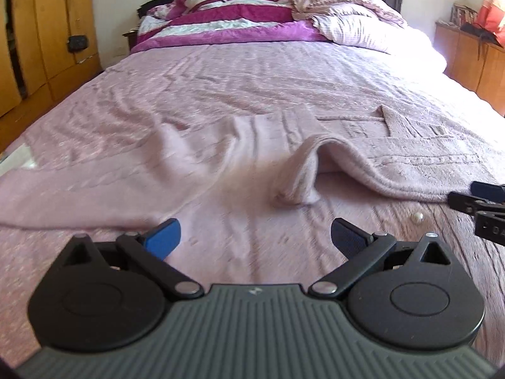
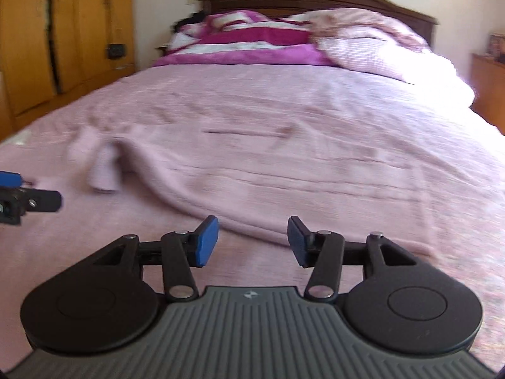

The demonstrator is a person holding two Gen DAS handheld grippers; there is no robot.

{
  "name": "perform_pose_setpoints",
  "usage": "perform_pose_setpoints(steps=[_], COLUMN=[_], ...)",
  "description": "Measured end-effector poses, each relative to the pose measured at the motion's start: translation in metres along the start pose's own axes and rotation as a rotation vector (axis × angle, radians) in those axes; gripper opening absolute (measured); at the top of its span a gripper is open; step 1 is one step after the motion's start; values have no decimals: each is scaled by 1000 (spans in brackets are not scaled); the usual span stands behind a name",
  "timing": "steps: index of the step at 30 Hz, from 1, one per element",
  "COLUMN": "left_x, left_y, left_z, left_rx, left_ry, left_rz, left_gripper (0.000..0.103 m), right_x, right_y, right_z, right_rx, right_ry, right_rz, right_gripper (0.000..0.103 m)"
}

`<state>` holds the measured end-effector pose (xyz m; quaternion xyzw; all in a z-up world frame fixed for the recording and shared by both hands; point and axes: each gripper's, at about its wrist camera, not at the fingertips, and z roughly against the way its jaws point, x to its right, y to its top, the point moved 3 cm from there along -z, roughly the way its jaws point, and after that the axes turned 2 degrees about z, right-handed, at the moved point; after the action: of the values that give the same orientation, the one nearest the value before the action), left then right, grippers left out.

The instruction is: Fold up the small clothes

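Observation:
A pale pink knitted garment (image 1: 363, 158) lies spread on the pink bedspread (image 1: 252, 72), with one sleeve bunched into a raised fold (image 1: 303, 170) and another part stretched out to the left (image 1: 79, 195). It also shows in the right wrist view (image 2: 284, 170). My left gripper (image 1: 255, 237) is open and empty, just short of the bunched sleeve. My right gripper (image 2: 252, 241) is open and empty, at the garment's near hem. Each gripper shows at the edge of the other's view: the right gripper in the left wrist view (image 1: 479, 205) and the left gripper in the right wrist view (image 2: 19, 202).
A small white bead-like object (image 1: 418, 218) lies on the bedspread near the hem. A rumpled magenta and white quilt (image 1: 227, 22) and pillows (image 1: 356, 28) are piled at the headboard. Wooden wardrobes (image 1: 41, 31) stand left and a wooden cabinet (image 1: 473, 60) right.

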<state>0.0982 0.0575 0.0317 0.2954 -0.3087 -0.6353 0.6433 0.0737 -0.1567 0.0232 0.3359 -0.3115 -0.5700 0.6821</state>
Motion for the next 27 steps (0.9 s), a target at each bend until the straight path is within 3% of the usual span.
perform_pose_setpoints(steps=[3,7,12,18,23,27], left_x=[14,22,12,-25,-43,-49], left_y=[3,6,10,22,23,29], left_z=[-20,-47,-60,-57,-36,-14], left_rx=[-11,-10,39,79,78,106], left_ry=[2,51,187,340,233,24], left_rz=[-19,-34,-84,-3,105,250], left_gripper=[103,103,103,103,103,103], right_x=[15,29,30,28,28,30], right_y=[-9,-24,-32,-33,-33,-34], right_z=[-5,-11,-11,-16,-16,-15], right_rx=[15,24,46,47,51,57], right_ry=[-86,-100,-95,-81,-74,-61], right_rz=[3,-15,-23,-41,-47,-63], right_gripper=[57,62,67,72,74,75])
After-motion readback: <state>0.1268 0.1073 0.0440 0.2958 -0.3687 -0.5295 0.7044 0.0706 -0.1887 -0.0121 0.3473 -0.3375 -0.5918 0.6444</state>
